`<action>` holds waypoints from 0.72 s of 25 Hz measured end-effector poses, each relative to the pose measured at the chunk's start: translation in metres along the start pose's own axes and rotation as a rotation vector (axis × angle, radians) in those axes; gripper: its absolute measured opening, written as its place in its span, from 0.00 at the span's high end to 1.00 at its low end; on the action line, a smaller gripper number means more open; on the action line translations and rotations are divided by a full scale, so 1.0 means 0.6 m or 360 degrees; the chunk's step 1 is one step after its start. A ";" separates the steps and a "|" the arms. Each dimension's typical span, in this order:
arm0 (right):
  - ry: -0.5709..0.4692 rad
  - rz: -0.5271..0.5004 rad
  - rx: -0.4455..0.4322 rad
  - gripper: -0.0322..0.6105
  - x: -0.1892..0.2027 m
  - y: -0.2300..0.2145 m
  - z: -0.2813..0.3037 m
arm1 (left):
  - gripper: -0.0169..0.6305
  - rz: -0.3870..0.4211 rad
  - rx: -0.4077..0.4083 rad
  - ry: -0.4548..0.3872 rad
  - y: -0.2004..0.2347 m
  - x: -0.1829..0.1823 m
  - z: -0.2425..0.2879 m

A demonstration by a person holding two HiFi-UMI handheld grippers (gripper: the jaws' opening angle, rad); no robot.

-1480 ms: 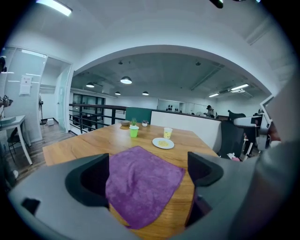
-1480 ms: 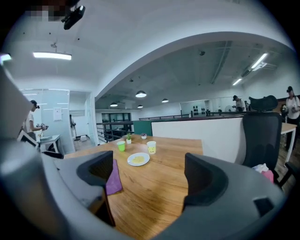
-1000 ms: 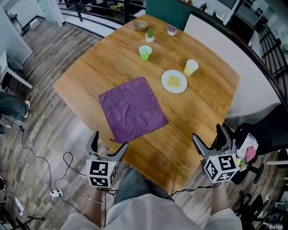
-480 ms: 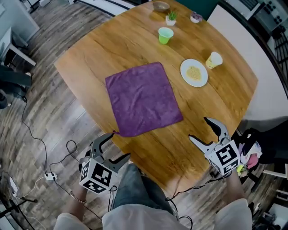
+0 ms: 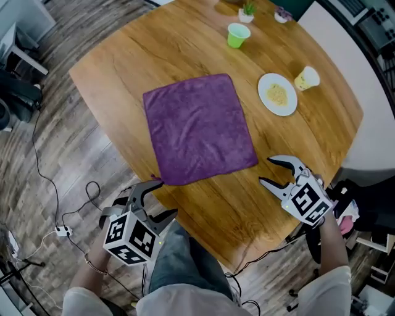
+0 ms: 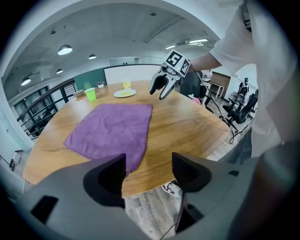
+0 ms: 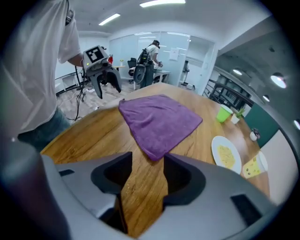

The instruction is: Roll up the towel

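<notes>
A purple towel (image 5: 197, 126) lies flat and unfolded on the wooden table (image 5: 123, 55). My left gripper (image 5: 157, 201) hangs just off the table's near edge, close to the towel's near left corner. Its jaws are closing with nothing between them. My right gripper (image 5: 266, 171) is over the table, just right of the towel's near right corner, also closing on nothing. In the left gripper view the towel (image 6: 112, 129) lies ahead of the jaws (image 6: 147, 171). In the right gripper view the towel's corner (image 7: 159, 122) sits just past the jaws (image 7: 147, 173).
Beyond the towel stand a green cup (image 5: 236, 34), a white plate with food (image 5: 277, 94), a yellow cup (image 5: 307, 78) and a small plant pot (image 5: 247, 11). Cables (image 5: 55, 210) run over the wood floor at the left. A person's legs are below the near edge.
Both grippers have come down and forward to the towel's near corners, rolling as they went. Both pairs of jaws have narrowed.
</notes>
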State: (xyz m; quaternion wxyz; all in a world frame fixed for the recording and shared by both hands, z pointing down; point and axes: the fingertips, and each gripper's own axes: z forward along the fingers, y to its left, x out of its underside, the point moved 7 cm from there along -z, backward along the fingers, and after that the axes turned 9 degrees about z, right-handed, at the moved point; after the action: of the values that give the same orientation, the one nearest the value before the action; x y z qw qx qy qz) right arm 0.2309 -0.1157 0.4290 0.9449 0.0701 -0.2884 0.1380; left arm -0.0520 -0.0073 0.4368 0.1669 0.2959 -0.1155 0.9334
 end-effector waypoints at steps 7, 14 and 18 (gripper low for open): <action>0.0168 -0.0198 -0.0138 0.69 -0.009 -0.011 0.039 | 0.58 0.0064 0.0021 0.0077 0.026 0.001 0.008; 0.0280 -0.0377 -0.0227 0.78 -0.011 -0.014 0.065 | 0.66 0.0142 0.0151 0.0163 0.018 -0.001 0.025; 0.0327 -0.0420 -0.0257 0.80 -0.009 -0.017 0.075 | 0.71 0.0129 0.0213 0.0207 0.020 0.003 0.037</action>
State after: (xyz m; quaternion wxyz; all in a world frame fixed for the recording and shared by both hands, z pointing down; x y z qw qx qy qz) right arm 0.2062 -0.1362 0.4625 0.9818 0.0169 -0.1889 -0.0045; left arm -0.0468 -0.0248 0.4543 0.1159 0.2402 -0.0536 0.9623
